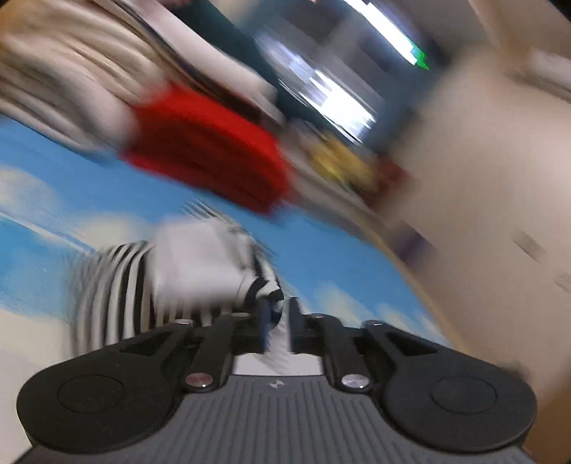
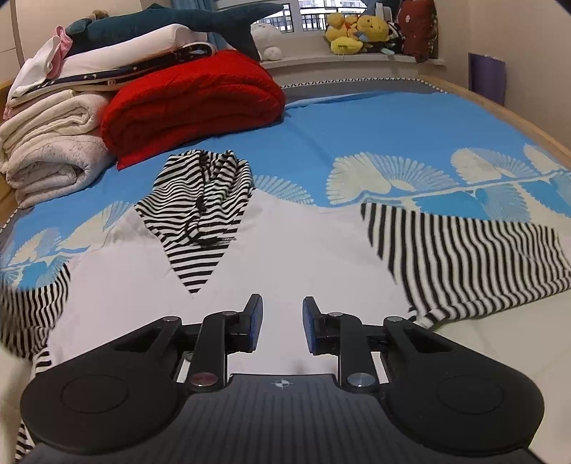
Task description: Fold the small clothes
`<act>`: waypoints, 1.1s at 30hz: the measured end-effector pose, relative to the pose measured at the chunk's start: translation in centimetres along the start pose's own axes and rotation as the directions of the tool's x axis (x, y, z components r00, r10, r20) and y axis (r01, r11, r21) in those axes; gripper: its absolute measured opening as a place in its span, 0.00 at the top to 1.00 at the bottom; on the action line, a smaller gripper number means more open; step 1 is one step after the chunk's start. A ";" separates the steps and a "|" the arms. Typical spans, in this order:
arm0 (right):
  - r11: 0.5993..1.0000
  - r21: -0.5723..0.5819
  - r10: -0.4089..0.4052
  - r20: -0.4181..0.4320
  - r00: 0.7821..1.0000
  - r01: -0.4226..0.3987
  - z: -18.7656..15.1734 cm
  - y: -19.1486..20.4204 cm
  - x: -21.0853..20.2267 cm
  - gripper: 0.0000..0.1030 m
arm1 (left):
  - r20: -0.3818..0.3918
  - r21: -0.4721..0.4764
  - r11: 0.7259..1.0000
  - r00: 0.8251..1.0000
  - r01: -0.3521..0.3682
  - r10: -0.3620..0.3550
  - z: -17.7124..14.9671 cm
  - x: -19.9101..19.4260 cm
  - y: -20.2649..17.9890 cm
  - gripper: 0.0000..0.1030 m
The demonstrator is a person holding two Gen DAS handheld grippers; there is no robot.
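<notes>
A white garment with black-and-white striped hood and sleeves (image 2: pixel 200 210) lies spread on the blue bed cover (image 2: pixel 357 117). Its right sleeve (image 2: pixel 464 257) lies flat at the right. Its left sleeve (image 2: pixel 32 307) shows blurred at the left edge. My right gripper (image 2: pixel 282 321) is open and empty, low over the white body of the garment. In the blurred left wrist view, my left gripper (image 1: pixel 278 321) is shut on a striped part of the garment (image 1: pixel 264 285), which is lifted off the bed.
A folded red blanket (image 2: pixel 192 96) and a stack of white towels and bedding (image 2: pixel 53 135) sit at the far left of the bed. Plush toys (image 2: pixel 357 32) line the windowsill. A wooden bed edge (image 2: pixel 517 114) runs along the right by the wall.
</notes>
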State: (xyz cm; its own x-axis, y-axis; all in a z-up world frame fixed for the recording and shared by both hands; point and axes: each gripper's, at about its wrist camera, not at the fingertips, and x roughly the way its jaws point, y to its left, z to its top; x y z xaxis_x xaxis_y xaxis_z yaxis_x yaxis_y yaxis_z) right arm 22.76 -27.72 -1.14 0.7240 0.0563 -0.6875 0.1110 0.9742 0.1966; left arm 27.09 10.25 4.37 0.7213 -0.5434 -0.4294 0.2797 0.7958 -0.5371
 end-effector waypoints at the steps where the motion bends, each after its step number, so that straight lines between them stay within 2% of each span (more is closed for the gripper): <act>1: 1.000 0.012 0.012 -0.005 1.000 -0.012 0.0 0.1 0.1 0.75 | -0.035 -0.004 1.000 0.999 0.011 -0.011 -0.4 0.7 -0.8 0.52; 3: 0.999 0.036 0.033 -0.021 0.999 -0.032 0.1 0.2 0.5 0.73 | -0.063 -0.026 0.996 0.995 -0.082 0.081 -0.6 1.6 -0.6 0.51; 5: 0.996 0.075 0.053 -0.048 0.997 -0.049 0.0 0.1 1.0 0.70 | -0.101 -0.058 0.976 0.973 -0.212 0.205 -0.4 2.2 1.1 0.51; 6: 0.994 0.097 0.063 -0.059 0.996 -0.057 0.0 0.0 1.3 0.70 | -0.127 -0.061 0.958 0.955 -0.279 0.270 -0.4 2.4 1.9 0.51; 8: 0.987 0.142 0.082 -0.083 0.993 -0.070 0.0 -0.5 1.9 0.70 | -0.202 -0.030 0.900 0.885 -0.434 0.420 -0.6 3.0 3.7 0.53; 9: 0.984 0.165 0.083 -0.095 0.992 -0.066 0.1 -0.8 2.3 0.70 | -0.226 -0.014 0.874 0.853 -0.486 0.470 -0.7 3.3 4.5 0.53; 10: 0.980 0.187 0.083 -0.108 0.991 -0.061 0.1 -1.1 2.7 0.70 | -0.245 -0.010 0.854 0.830 -0.520 0.502 -0.5 3.4 5.1 0.53; 11: 0.975 0.214 0.085 -0.121 0.989 -0.058 0.1 -1.5 3.1 0.69 | -0.259 -0.017 0.843 0.817 -0.538 0.516 -0.4 3.3 5.6 0.53; 14: 0.942 0.335 0.083 -0.176 0.981 -0.019 0.0 -3.2 4.9 0.63 | -0.263 -0.044 0.844 0.822 -0.534 0.506 0.1 2.1 6.7 0.53; 19: 0.853 0.518 0.089 -0.260 0.962 0.061 -0.6 -6.1 8.9 0.63 | -0.254 -0.010 0.843 0.817 -0.538 0.518 0.0 2.6 6.2 0.53; 24: 0.833 0.544 0.060 -0.273 0.960 0.103 -0.7 -6.8 12.0 0.63 | -0.270 0.015 0.849 0.816 -0.528 0.511 -0.3 3.2 5.4 0.53; 25: 0.834 0.543 0.058 -0.268 0.962 0.101 -0.6 -6.7 12.4 0.69 | -0.273 0.025 0.850 0.814 -0.526 0.512 -0.4 3.4 5.4 0.53; 26: 0.838 0.538 0.062 -0.253 0.966 0.087 -0.5 -6.6 12.6 0.89 | -0.276 0.032 0.850 0.812 -0.526 0.514 -0.5 3.6 5.4 0.53; 27: 0.846 0.529 0.063 -0.236 0.970 0.074 -0.2 -6.5 12.7 0.98 | -0.280 0.036 0.850 0.811 -0.526 0.514 -0.6 3.8 5.4 0.53; 29: 0.865 0.502 0.059 -0.163 0.985 0.031 0.8 -6.0 11.9 0.97 | -0.286 0.044 0.852 0.811 -0.522 0.511 -0.7 4.3 5.4 0.53; 30: 0.872 0.489 0.075 -0.102 0.992 -0.016 1.5 -5.6 11.0 0.97 | -0.288 0.051 0.853 0.810 -0.520 0.511 -0.8 4.5 5.3 0.53; 31: 0.889 0.448 0.104 -0.004 0.995 -0.091 2.6 -4.9 9.5 0.97 | -0.292 0.060 0.853 0.808 -0.518 0.511 -0.9 4.8 5.2 0.53; 33: 0.935 0.323 0.097 0.157 0.983 -0.144 3.8 -3.4 6.5 0.97 | -0.303 0.077 0.855 0.805 -0.512 0.510 -1.1 5.4 5.1 0.53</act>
State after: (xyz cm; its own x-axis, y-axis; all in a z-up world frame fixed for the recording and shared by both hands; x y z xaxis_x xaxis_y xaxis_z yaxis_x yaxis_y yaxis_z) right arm 29.70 -31.53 -3.64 0.8289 0.1154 -0.5474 0.2201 0.8323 0.5088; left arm 31.72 11.09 -1.52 0.5310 -0.1131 -0.8398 -0.0813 0.9797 -0.1833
